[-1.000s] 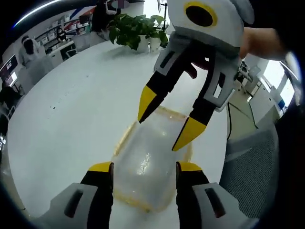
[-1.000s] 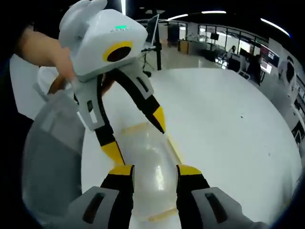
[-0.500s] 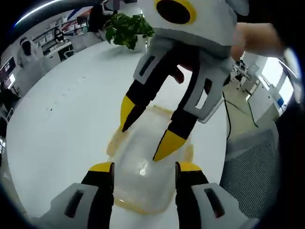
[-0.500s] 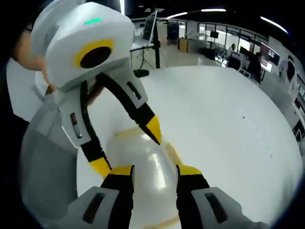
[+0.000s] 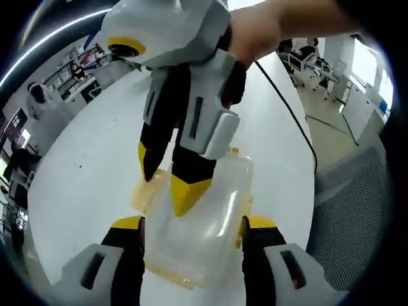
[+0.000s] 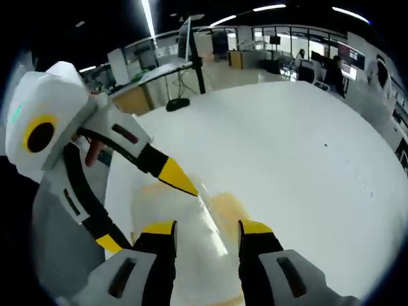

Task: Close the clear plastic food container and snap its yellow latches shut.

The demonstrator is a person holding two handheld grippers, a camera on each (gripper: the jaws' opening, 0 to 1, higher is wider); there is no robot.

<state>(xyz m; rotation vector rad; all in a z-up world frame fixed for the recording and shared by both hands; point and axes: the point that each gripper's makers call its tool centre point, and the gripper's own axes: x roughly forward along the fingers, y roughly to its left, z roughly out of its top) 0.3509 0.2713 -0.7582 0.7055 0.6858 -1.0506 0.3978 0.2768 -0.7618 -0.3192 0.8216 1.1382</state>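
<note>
On white table (image 6: 306,166), clear container (image 5: 204,223) between both grippers' spread fingers, yellow latch (image 6: 226,207) in right gripper view

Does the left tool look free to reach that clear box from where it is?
Probably yes: the box already lies between the left tool's open tips, though the right tool hangs over its lid.

Both views hover close above the clear container (image 5: 204,223) (image 6: 191,255) on the white table (image 5: 83,178) (image 6: 287,166), facing each other from opposite ends and sharing it.
</note>
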